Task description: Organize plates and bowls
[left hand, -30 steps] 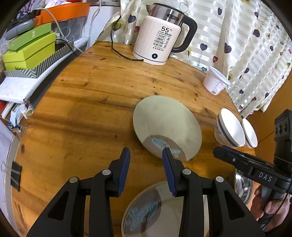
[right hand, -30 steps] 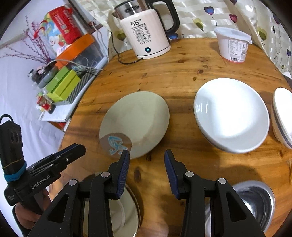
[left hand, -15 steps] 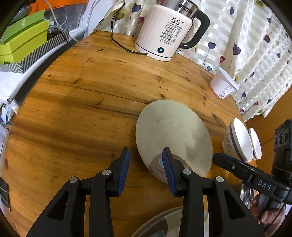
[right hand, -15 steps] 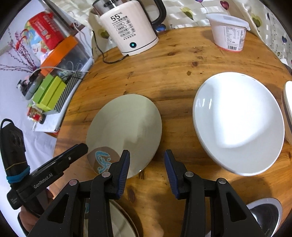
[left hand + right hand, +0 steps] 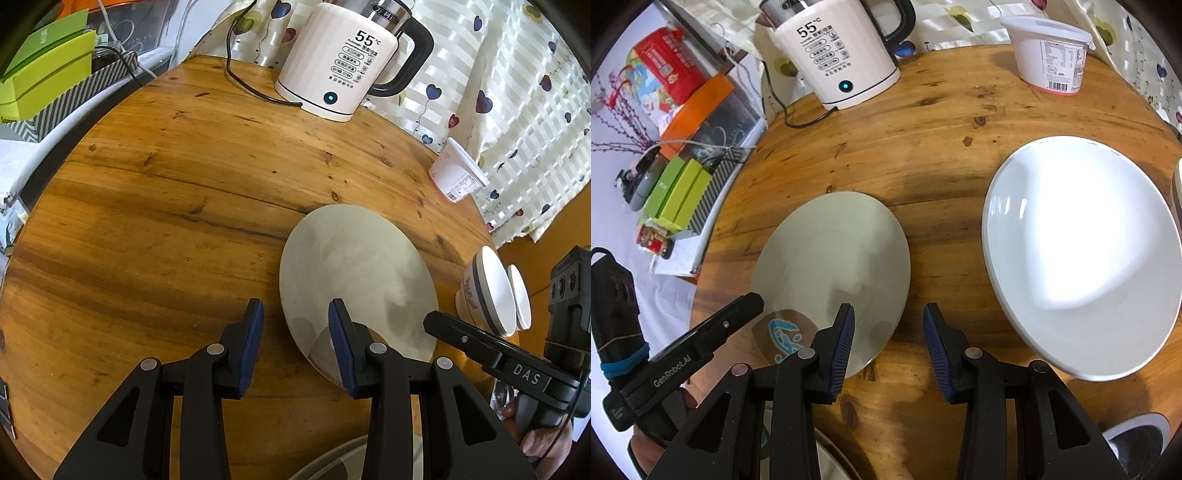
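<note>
A round grey-green plate (image 5: 354, 273) with a blue mark near its front rim lies flat on the wooden table (image 5: 166, 221). My left gripper (image 5: 295, 343) is open over the plate's near left rim, with its right finger above the plate and its left finger above bare wood. My right gripper (image 5: 888, 343) is open over the near right rim of the same plate (image 5: 834, 258), its left finger above the plate. Neither gripper's pads touch the plate. A stack of white plates (image 5: 1082, 258) sits to the right. Two blue-rimmed bowls (image 5: 491, 295) stand at the table's right edge.
A white kettle (image 5: 340, 62) with its cord stands at the back, a yogurt tub (image 5: 1052, 55) at the back right. A steel bowl (image 5: 1137, 439) and another patterned plate (image 5: 351, 461) lie near me. Green boxes (image 5: 44, 85) sit off the table's left edge.
Both grippers have come forward and down toward the grey-green plate, and each now straddles part of its near rim. The patterned plate below has slid almost out of view.
</note>
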Available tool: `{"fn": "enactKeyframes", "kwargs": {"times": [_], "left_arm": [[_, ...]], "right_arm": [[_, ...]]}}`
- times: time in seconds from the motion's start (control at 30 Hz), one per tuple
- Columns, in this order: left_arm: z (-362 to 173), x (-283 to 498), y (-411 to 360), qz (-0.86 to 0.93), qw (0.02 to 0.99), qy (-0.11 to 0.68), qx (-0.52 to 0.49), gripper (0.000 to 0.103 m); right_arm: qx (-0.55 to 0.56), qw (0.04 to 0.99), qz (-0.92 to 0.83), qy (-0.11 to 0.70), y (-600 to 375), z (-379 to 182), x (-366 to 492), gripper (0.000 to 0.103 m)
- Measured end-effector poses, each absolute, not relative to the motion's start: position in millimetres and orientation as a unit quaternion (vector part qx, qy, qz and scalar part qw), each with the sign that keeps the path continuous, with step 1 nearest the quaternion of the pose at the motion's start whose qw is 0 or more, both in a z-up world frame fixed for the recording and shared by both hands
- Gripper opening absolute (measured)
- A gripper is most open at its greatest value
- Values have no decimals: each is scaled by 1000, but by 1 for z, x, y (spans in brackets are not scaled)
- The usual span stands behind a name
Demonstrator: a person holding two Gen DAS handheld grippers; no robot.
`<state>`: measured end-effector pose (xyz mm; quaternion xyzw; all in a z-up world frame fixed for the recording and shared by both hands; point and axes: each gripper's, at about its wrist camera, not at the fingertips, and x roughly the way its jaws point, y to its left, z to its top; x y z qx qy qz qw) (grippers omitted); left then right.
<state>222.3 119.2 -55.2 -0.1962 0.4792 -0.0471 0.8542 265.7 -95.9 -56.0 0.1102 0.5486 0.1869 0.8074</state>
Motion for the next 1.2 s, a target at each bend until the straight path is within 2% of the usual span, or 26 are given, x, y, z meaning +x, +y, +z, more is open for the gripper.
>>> {"fn": "enactKeyframes", "kwargs": {"times": [0.43,1.2], "left_arm": [[-60,228,115,-58,857,477,-185,38],[-45,206,110,-48,865,471,-168,36]], "right_arm": [[110,808,191,547,-92,-59,269,20],[97,818,208,527,-88,-42,254,19]]}}
